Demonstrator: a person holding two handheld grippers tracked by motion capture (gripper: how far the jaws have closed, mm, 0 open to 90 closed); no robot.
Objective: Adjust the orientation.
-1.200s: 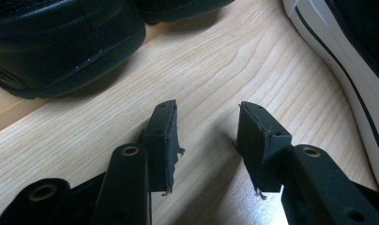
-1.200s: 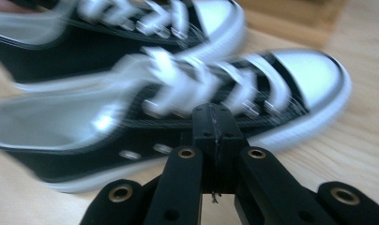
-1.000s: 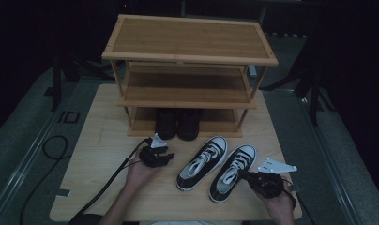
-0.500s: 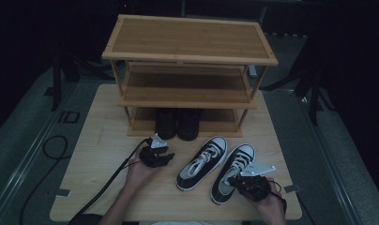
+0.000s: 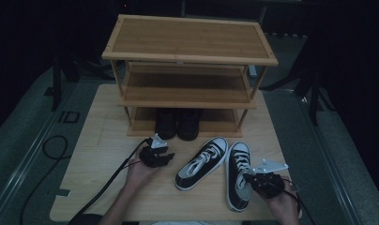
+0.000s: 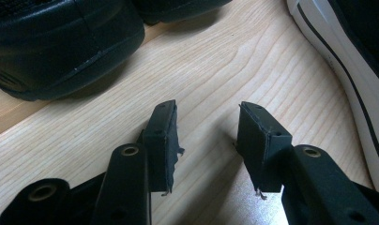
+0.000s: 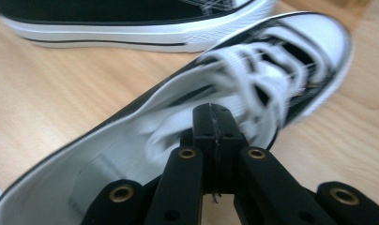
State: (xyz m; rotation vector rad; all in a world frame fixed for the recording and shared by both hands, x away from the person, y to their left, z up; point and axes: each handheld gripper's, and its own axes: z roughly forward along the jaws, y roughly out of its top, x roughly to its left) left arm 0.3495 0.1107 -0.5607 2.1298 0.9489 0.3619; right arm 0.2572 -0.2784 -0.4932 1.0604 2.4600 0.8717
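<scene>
Two black-and-white sneakers lie on the wooden table (image 5: 98, 140) in front of a shoe rack (image 5: 187, 44). My right gripper (image 5: 251, 178) (image 7: 213, 115) is shut at the side collar of the right sneaker (image 5: 239, 158) (image 7: 276, 70), whose laces are blurred. The left sneaker (image 5: 202, 162) (image 7: 131, 21) lies angled beside it. My left gripper (image 5: 166, 157) (image 6: 206, 129) rests on the table left of the sneakers, open, with bare wood between its jaws. Its view shows the left sneaker's sole edge (image 6: 352, 75) at the right.
A pair of black shoes (image 5: 178, 124) (image 6: 61, 42) stands on the rack's bottom shelf, just beyond the left gripper. The rack's middle and top shelves are bare. A black cable (image 5: 108, 185) trails from the left gripper over the table's front edge.
The right hand shifted left and toward the front edge at the sneaker's heel. The right sneaker has turned from slanted to nearly straight. The left gripper stayed put.
</scene>
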